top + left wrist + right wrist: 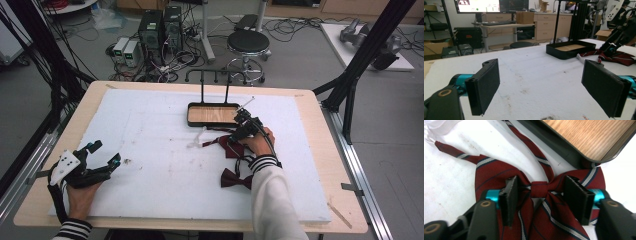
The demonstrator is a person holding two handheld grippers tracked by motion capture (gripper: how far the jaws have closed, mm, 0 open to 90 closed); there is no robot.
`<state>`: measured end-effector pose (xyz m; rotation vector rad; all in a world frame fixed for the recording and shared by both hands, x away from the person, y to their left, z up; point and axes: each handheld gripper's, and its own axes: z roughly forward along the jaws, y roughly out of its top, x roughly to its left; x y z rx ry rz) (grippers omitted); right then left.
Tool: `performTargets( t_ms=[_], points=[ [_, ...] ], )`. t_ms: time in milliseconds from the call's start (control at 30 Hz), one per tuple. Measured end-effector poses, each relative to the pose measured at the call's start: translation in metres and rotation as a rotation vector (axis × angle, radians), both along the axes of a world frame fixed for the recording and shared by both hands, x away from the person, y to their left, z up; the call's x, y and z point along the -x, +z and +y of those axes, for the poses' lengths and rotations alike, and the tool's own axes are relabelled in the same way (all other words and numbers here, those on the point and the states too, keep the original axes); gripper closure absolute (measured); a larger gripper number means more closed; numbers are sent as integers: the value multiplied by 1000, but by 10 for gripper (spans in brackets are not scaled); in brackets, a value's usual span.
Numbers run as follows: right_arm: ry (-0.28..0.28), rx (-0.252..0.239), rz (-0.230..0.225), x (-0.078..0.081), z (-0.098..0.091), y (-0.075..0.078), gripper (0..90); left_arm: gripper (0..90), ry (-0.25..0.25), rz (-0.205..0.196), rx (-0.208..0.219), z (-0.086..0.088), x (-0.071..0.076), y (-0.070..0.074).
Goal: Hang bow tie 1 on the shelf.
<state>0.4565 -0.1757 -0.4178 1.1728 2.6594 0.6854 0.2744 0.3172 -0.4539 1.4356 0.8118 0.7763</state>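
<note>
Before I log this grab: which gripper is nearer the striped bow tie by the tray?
Right. The right gripper straddles the striped bow tie at its knot; the left gripper sits far across the table.

Even, soft overhead light keeps shadows faint on the white desk [150,130] (close-up edges blur slightly), with no harsh glare.

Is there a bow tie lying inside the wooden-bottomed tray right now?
No, the tray shows a bare wooden floor, and both bow ties lie on the white mat beside it.
</note>
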Motion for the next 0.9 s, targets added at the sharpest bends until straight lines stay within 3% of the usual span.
performTargets(
  t_ms=[167, 267, 333, 733, 900],
  points=[
    [-8, 4, 1, -1, 1, -2, 524, 154, 1, 0, 0, 0, 0, 0],
    [7, -2, 5, 0, 1, -2, 632, 154, 1, 0, -1, 0, 0, 0],
    [12, 2, 6, 0, 2, -1, 659, 154, 1, 0, -1, 0, 0, 0],
    [-8, 18, -7, 4, 6, 0, 693, 154, 4, -2, 1, 0, 0, 0],
    [18, 6, -49, 8, 4, 3, 692, 154, 4, -1, 0, 0, 0, 0]
  ],
)
